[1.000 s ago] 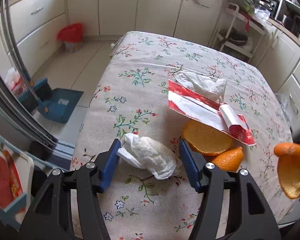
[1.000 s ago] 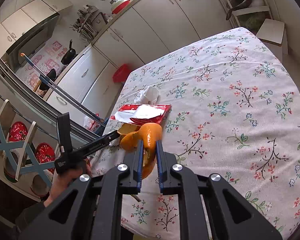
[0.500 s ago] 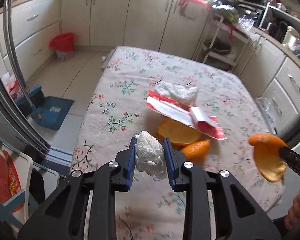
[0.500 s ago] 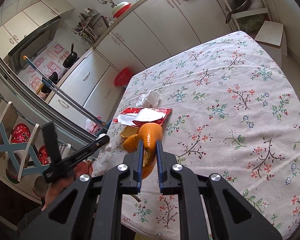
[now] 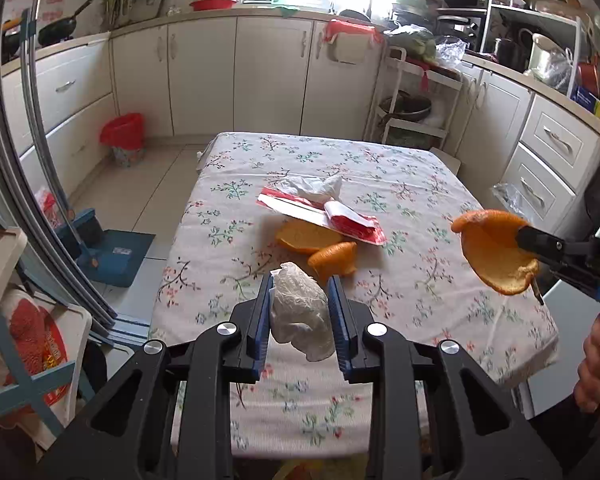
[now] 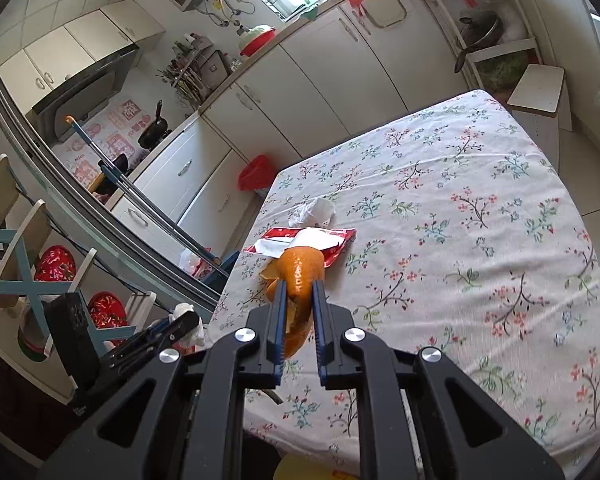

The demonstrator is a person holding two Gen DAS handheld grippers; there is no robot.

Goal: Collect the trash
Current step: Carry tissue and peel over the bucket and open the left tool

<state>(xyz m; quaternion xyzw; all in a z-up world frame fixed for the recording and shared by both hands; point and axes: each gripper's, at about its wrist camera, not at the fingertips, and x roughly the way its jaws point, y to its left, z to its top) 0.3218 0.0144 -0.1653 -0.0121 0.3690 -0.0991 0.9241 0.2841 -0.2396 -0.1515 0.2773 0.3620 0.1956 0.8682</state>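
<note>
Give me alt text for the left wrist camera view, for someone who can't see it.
The left gripper holds a crumpled white tissue above a floral-clothed table in a kitchen. At right, the right gripper holds an orange peel in the air. On the table lie more peels, a red and white wrapper and another tissue.

Left gripper (image 5: 300,300): tilted downward, blue pads (image 5: 262,312) pressed on both sides of a crumpled white tissue (image 5: 300,314), lifted clear of the bench. Right gripper (image 6: 299,294): also tilted downward, jaws narrow, clamped on an orange peel (image 6: 300,276) held in the air. Bare hand (image 5: 594,364) wrapped around the right gripper's handle, partly visible at the edge.
</note>
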